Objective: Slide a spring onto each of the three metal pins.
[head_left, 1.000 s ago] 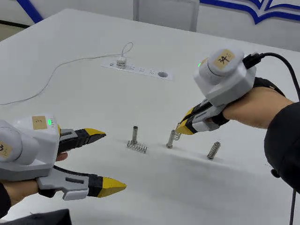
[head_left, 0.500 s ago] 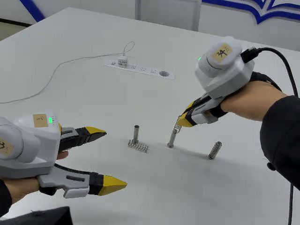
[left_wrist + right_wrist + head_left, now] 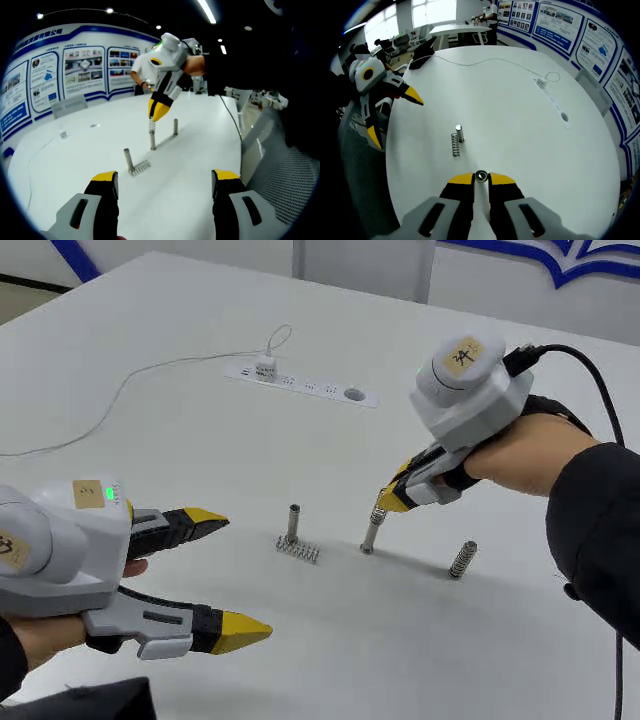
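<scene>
Far left in the head view, the left gripper hangs low over the white table, jaws spread wide with nothing between them. Its own view agrees: two yellow tips well apart and bare table in the gap. The right gripper view catches it too, off at the table's edge and just as open.

Next over is the left pin, standing upright with no spring on it. The loose spring lies flat on the table right at its foot, touching or very nearly touching the base. Same pair from the left gripper view: left pin, loose spring. From the right gripper view they sit side by side, left pin and loose spring.

Then the middle pin, also upright. The right gripper comes down on it from the upper right, jaws clamped on the pinched spring, which sits over the very top of that pin. Most of the pin below is bare. The left gripper view shows it nicely: right gripper, pinched spring, middle pin. In the right gripper's own view the yellow tips squeeze the spring's round end.

Furthest right, the right spring stands on end, leaning a bit, well clear of both grippers. I can't really tell if a pin is inside it.

At the back of the table there's a power strip with a white cable trailing off left.
</scene>
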The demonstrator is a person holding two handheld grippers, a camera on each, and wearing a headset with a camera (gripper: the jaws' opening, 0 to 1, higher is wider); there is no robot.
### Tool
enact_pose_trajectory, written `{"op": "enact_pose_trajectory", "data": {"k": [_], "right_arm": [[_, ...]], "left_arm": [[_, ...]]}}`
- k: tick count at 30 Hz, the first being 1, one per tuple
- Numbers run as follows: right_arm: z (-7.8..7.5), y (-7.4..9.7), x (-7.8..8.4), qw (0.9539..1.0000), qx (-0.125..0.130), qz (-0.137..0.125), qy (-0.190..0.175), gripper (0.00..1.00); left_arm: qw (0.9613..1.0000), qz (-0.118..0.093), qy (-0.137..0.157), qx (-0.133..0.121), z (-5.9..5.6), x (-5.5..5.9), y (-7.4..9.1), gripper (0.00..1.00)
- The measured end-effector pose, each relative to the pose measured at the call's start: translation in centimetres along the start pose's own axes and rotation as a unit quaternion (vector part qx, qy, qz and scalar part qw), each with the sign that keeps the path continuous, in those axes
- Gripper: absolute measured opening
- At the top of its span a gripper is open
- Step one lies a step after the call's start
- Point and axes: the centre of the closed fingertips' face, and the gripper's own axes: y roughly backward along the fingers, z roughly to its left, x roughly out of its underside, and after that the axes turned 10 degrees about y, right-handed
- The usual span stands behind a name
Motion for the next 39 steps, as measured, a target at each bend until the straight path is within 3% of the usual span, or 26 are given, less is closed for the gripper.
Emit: {"op": "enact_pose_trajectory", "data": {"k": [22,39], "right_arm": [[0.4,-3.1,1.6,0.9992,-0.023,0.024,-0.023,0.12],[0.7,-3.9,2.3,0.9988,-0.026,0.032,-0.026,0.12]], "left_arm": [[1.0,0.001,0.002,-0.003,0.2,0.0,0.1,0.78],[1.0,0.0,0.002,-0.005,0.2,0.0,0.1,0.78]]}}
